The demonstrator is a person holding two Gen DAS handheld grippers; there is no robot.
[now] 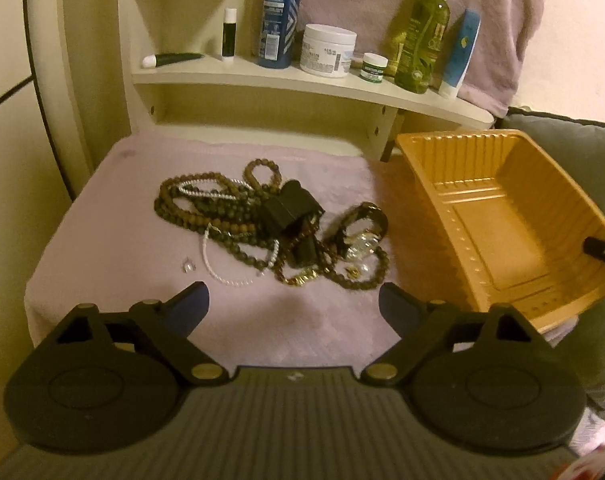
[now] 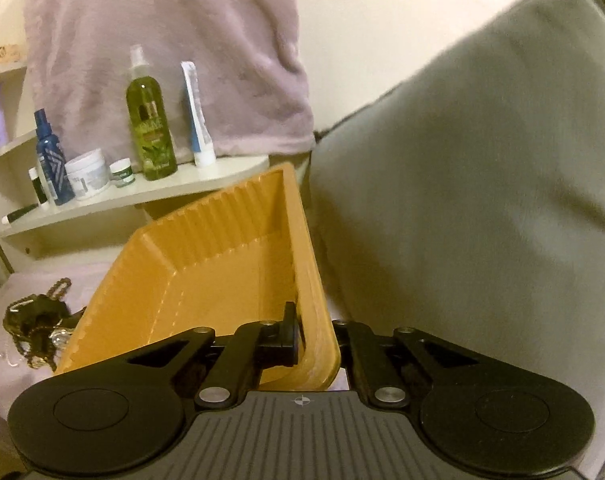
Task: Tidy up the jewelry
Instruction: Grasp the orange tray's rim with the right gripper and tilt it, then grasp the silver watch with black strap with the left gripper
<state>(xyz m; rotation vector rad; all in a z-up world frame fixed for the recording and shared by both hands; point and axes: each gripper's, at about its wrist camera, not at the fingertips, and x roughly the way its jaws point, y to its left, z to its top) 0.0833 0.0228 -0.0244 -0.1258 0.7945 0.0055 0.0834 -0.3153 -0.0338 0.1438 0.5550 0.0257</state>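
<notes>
Tangled heap of brown bead strands, white pearl strings and gold pieces (image 1: 270, 232): on pale lilac towel (image 1: 142, 320). Ribbed orange plastic tray (image 2: 222, 260): beside heap, tilted, rim clenched by right gripper (image 2: 302, 340). Left gripper (image 1: 294, 308): jaws spread, holding nothing, near heap.

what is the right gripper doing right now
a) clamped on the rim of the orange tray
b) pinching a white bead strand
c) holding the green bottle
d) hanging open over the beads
a: the right gripper is shut on the near rim of the orange tray, which sits tilted, while the pile of beads lies untouched on the towel.
</notes>
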